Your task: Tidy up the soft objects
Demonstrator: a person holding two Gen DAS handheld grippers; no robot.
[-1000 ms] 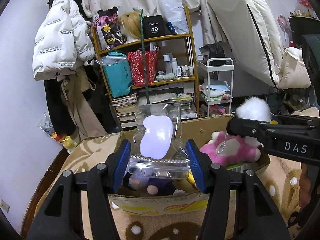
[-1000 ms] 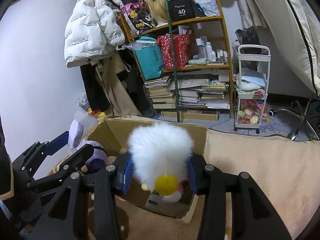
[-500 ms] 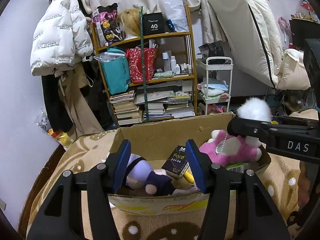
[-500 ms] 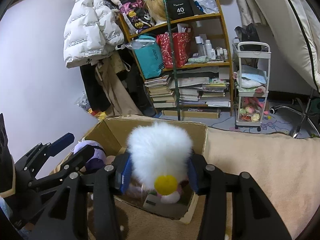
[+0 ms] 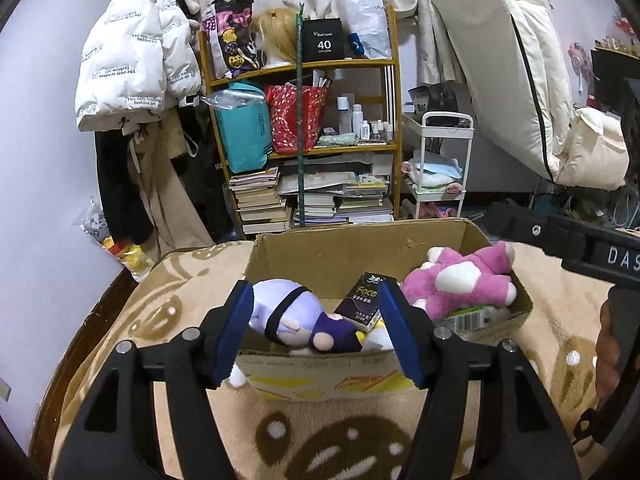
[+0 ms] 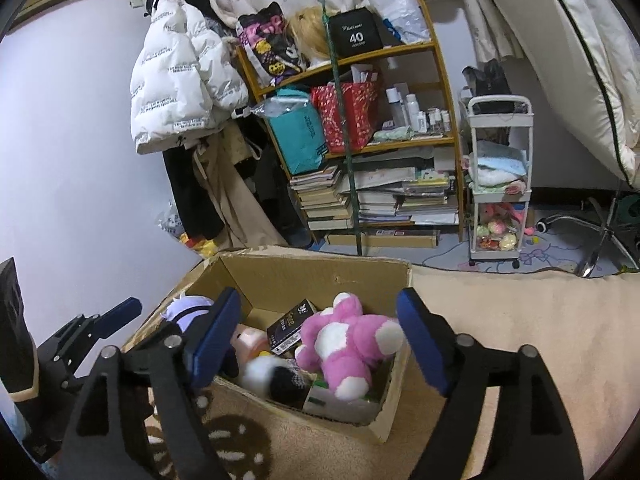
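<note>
Pink bear [image 6: 344, 340] and purple doll [image 5: 292, 316] lie in the cardboard box [image 5: 360, 248], just past our jaws. Both left gripper [image 5: 320, 332] and right gripper [image 6: 320, 340] just opened and hold nothing. We see no soft toys left outside.

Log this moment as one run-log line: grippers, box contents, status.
left gripper: open, empty, jaws just widened | right gripper: open, empty, jaws just widened | cardboard box: pink plush, purple plush, white fluffy toy inside
</note>
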